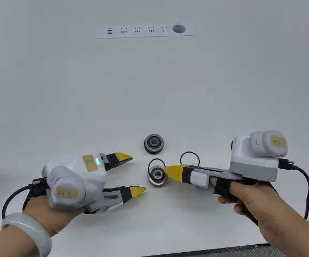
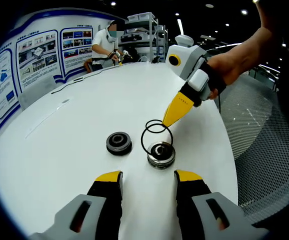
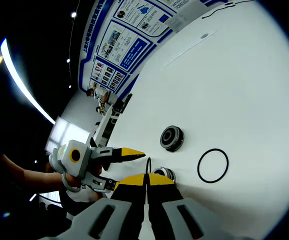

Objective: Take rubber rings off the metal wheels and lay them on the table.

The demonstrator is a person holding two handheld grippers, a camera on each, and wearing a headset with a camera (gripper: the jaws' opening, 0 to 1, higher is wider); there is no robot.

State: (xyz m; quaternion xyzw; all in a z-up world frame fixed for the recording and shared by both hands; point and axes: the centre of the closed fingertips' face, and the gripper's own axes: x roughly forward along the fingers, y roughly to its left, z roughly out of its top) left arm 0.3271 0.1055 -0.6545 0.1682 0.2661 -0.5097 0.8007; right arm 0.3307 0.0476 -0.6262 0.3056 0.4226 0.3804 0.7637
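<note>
Two metal wheels lie on the white table [image 1: 224, 96]. The far wheel [image 1: 153, 143] [image 2: 119, 143] [image 3: 172, 137] wears a black rubber ring. The near wheel [image 1: 157, 175] [image 2: 161, 154] shows bare metal. My right gripper [image 1: 170, 172] [image 3: 146, 179] is shut on a thin rubber ring [image 1: 155, 159] [image 2: 142, 140], which stands up from the near wheel. In the right gripper view this ring shows edge-on between the jaws. My left gripper [image 1: 130, 174] [image 2: 148, 177] is open, just left of the near wheel and not touching it. A loose ring [image 1: 182, 157] [image 3: 198, 167] lies flat on the table behind the right gripper.
A white power strip [image 1: 144, 30] lies at the far side of the table. The table's front edge runs just below my hands. In the left gripper view a person [image 2: 104, 45] stands far behind the table, and grated floor [image 2: 259, 130] lies past its right edge.
</note>
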